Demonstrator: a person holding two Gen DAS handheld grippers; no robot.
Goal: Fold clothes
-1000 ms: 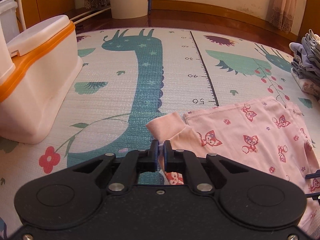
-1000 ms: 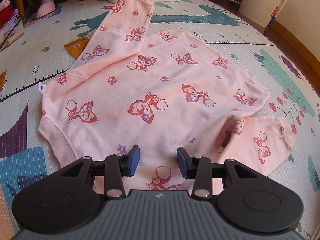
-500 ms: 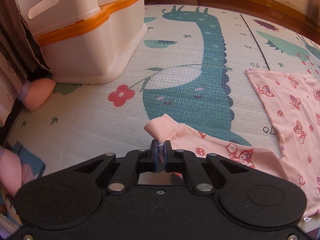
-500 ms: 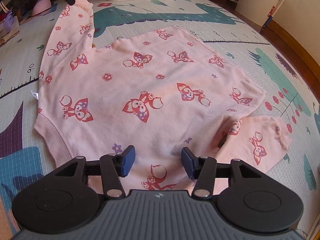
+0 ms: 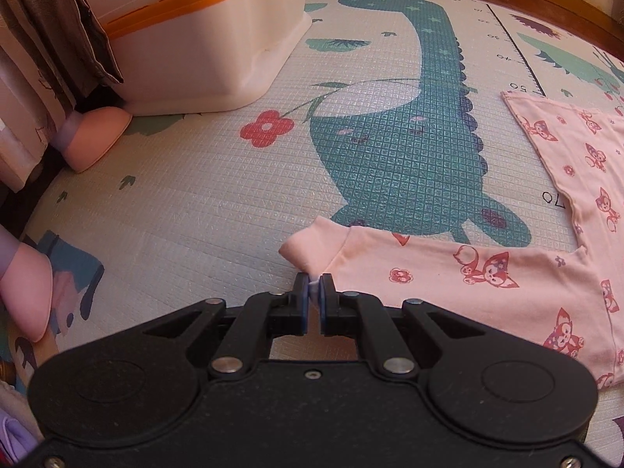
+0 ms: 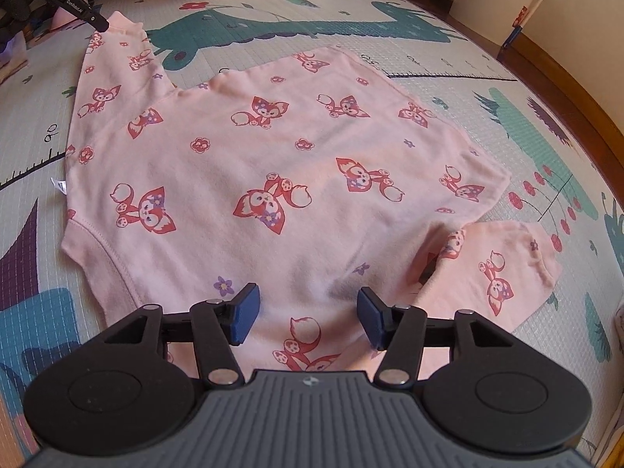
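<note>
The pink shirt (image 6: 273,179) lies spread flat on the play mat (image 5: 195,202), filling the middle of the right wrist view. The left hand-held gripper (image 5: 313,292) is clamped on the cuff (image 5: 312,249) of one sleeve (image 5: 448,273), stretched toward the upper left of that view. The right hand-held gripper (image 6: 305,314), its fingers apart, hovers over the hem at bottom centre. To fold well, I'd judge, pin the body there and lay the sleeve straight across, without twisting the cuff.

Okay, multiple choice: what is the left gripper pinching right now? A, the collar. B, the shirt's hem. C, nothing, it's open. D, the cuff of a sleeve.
D: the left gripper is shut on the cuff of the pink shirt's stretched-out sleeve, while the right gripper hangs open over the body.
</note>
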